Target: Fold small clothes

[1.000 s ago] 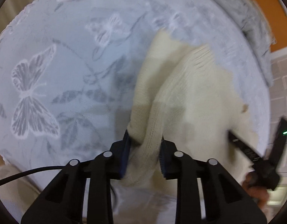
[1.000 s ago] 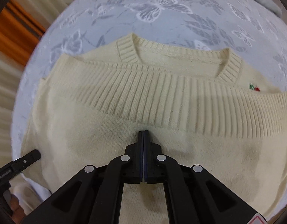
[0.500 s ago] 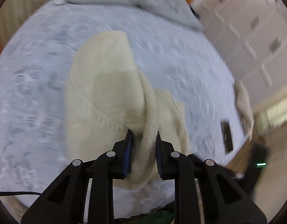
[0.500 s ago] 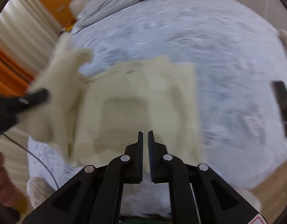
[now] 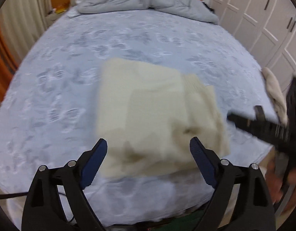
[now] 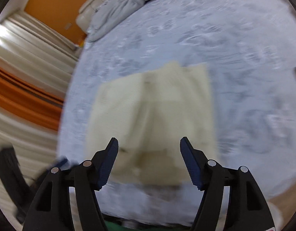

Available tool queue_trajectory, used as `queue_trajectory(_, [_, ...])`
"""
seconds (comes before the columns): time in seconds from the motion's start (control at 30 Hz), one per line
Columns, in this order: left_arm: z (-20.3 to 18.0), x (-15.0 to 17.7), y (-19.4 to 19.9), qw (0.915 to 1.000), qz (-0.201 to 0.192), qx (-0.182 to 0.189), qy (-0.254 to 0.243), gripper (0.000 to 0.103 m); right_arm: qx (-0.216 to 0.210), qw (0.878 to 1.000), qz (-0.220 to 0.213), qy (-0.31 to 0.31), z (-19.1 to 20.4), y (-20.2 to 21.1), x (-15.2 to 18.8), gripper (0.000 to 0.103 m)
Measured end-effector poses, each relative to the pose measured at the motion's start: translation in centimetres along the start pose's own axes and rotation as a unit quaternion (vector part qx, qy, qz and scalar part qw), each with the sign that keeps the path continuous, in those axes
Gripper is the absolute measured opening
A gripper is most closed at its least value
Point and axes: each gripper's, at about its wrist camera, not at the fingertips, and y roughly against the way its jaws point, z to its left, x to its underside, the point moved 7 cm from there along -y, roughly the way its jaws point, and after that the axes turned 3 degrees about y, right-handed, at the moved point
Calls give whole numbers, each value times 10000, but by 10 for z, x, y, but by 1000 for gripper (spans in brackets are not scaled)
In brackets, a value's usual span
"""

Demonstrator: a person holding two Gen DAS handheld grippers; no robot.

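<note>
A cream knitted sweater (image 5: 153, 113) lies folded into a rough rectangle on the pale blue bed, near its front edge; the picture is blurred by motion. My left gripper (image 5: 149, 148) hovers above the sweater's near end, its jaws opening wide with nothing pressed between the pads. In the right wrist view the same sweater (image 6: 157, 115) lies flat below my right gripper (image 6: 149, 148), whose jaws are also opening and hold nothing. The right gripper shows as a black blur at the left wrist view's right side (image 5: 263, 129), beside a hand.
The bedspread (image 5: 61, 96) has a butterfly pattern. A grey duvet (image 5: 144, 0) is bunched at the head. Another pale garment (image 5: 275, 94) lies at the bed's right edge by white wardrobe doors (image 5: 263, 19). Curtains (image 6: 22, 67) hang left of the bed.
Both grippers let go of the sweater, opened wide and pulled back and up. The sweater, earlier lifted in the left gripper's jaws, now lies folded on the bed.
</note>
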Motion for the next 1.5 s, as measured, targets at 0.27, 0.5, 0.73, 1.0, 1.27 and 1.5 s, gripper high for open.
queue_trajectory(0.27, [43,29,-7,9982,344,-485,77,85,151,9929,1181,38,39,-98,16,28])
queue_trajectory(0.5, [20,40,-26,9972,405,-452,-439,85,-543,9980,93,314,69,-5,-32,20])
queue_trajectory(0.73, [-13,49,-60,9940,707,-301,-783,85,574,9926,942,-516,-69,-38,16,21])
queue_trajectory(1.0, [-17,52,-69,9912,862,-631,-784,80,540,9963,544,-395,-47,-9,20,42])
queue_trajectory(1.27, [-14,57,-69,9905,929,-735,-704,80,544,9950,773,-320,-48,-21,49,17])
queue_trajectory(1.5, [-9,56,-63,9903,866,-843,-686,81,625,9975,51,-331,-54,41,30,13])
